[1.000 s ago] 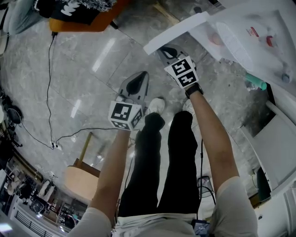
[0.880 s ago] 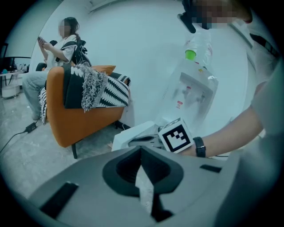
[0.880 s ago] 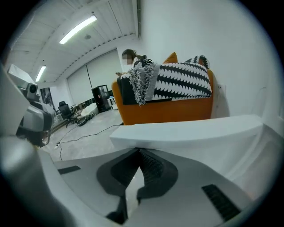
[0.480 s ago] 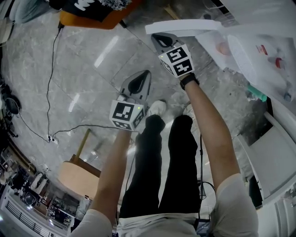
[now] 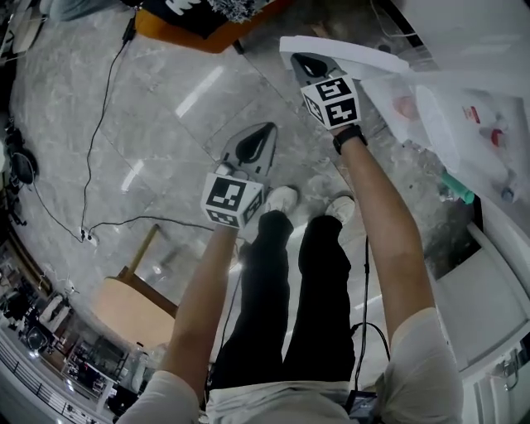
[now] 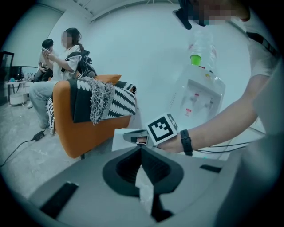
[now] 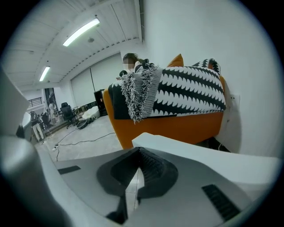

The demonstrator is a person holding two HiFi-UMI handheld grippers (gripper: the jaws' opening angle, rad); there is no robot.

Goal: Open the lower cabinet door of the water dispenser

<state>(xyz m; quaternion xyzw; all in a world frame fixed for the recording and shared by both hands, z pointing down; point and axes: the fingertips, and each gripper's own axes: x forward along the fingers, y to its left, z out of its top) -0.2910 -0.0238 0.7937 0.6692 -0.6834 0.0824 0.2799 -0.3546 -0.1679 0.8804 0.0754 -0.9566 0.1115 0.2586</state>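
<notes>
The white water dispenser [image 5: 484, 116] stands at the right, its bottle [image 6: 202, 44] on top. Its lower cabinet door [image 5: 348, 51] is swung out over the floor as a white panel. My right gripper [image 5: 296, 58] is shut, its tip right at the door's outer edge [image 7: 213, 159] with nothing between the jaws; whether it touches the door cannot be told. My left gripper [image 5: 267, 128] hangs over the marble floor, short of the door and to its left, jaws together and empty. From the left gripper view I see the right gripper [image 6: 133, 136] against the door [image 6: 119, 138].
An orange armchair [image 5: 190, 21] draped with a black-and-white blanket [image 7: 186, 95] stands just beyond the door. Cables [image 5: 99, 149] run across the floor at left. A round wooden stool [image 5: 128, 310] sits lower left. People [image 6: 62, 57] sit behind the chair. My own shoes [image 5: 281, 199] are below the grippers.
The door has swung wider, its edge moving up and to the right in the head view, and the right gripper went with it. The left gripper drifted slightly the same way.
</notes>
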